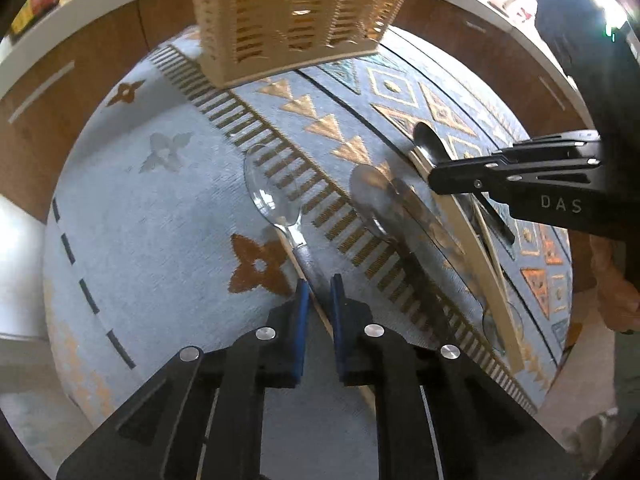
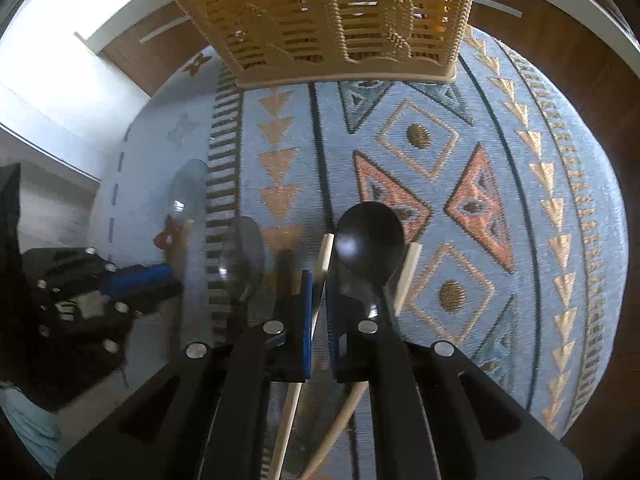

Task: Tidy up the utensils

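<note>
A tan woven basket (image 1: 296, 12) stands at the far edge of a patterned blue cloth (image 1: 160, 216); it also shows in the right wrist view (image 2: 332, 16). My left gripper (image 1: 319, 292) is shut on the handle of a clear plastic spoon (image 1: 272, 192), with a wooden chopstick (image 1: 320, 312) alongside. My right gripper (image 2: 317, 292) is closed on a wooden chopstick (image 2: 325, 252), just left of a black spoon (image 2: 368, 240). Another chopstick (image 2: 408, 276) lies right of that spoon. A smoky clear spoon (image 1: 376, 200) lies between the two grippers.
The cloth covers a round table with brown wood cabinets (image 1: 52, 120) behind it. The right gripper's black body (image 1: 520, 180) reaches in from the right in the left wrist view. More pale utensils (image 1: 496, 288) lie near the table's right edge.
</note>
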Available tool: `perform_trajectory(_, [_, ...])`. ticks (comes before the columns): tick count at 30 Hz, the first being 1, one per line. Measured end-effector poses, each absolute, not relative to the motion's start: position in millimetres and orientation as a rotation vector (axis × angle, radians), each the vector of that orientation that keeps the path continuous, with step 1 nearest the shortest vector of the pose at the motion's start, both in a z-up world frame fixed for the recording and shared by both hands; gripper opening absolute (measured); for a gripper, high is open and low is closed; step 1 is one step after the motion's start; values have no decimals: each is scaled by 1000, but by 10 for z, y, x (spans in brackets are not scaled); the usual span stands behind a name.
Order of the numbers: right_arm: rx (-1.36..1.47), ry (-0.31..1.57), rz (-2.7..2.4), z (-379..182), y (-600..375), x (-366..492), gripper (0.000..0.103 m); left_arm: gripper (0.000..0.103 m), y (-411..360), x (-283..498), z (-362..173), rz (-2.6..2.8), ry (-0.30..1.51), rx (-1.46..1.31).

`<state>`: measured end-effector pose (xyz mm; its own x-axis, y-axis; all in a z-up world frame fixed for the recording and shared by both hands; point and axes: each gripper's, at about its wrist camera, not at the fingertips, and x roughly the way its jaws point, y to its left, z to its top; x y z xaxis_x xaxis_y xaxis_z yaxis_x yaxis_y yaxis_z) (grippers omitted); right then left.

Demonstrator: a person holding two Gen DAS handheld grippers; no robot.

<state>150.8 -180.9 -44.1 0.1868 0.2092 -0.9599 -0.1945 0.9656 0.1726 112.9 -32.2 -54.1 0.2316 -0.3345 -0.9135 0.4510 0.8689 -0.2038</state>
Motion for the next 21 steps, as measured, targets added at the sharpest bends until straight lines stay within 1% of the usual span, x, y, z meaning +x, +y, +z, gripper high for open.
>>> perform_trajectory(7, [-3, 1379, 303, -470, -1832, 1517, 5, 8, -65, 1226, -586, -581, 1278, -25])
perform_trajectory(11, [-4, 1384, 303, -484, -1810, 1525, 5, 9, 42, 1294, -548, -564, 1269, -36])
perform_trajectory(12, [-5, 1384, 305, -482, -1814, 1525, 5, 13, 81, 1308, -534, -566, 1268, -48])
perform_trajectory(13, [-6, 1384, 306, -490, -1796, 1525, 5, 22, 120, 1332, -515, -581, 1274, -63])
perform_trajectory(14, [-7, 1384, 306, -494, -1775, 1526, 5, 27, 149, 1351, -501, -579, 1267, -68])
perform_trajectory(16, [-10, 1384, 306, -496, -1765, 1527, 5, 29, 226, 1395, -468, -542, 1252, -67])
perform_trajectory(18, [1, 1393, 309, -503, -1762, 1533, 5, 37, 247, 1499, -471, -529, 1252, -95])
perform_trajectory(19, [2, 1399, 313, -511, -1749, 1541, 5, 46, 262, 1536, -466, -522, 1248, -99])
perform_trajectory(20, [-6, 1403, 316, -512, -1731, 1541, 5, 51, 257, 1575, -460, -502, 1240, -95])
perform_trajectory(21, [-20, 1402, 316, -507, -1713, 1533, 5, 52, 251, 1605, -458, -491, 1235, -90])
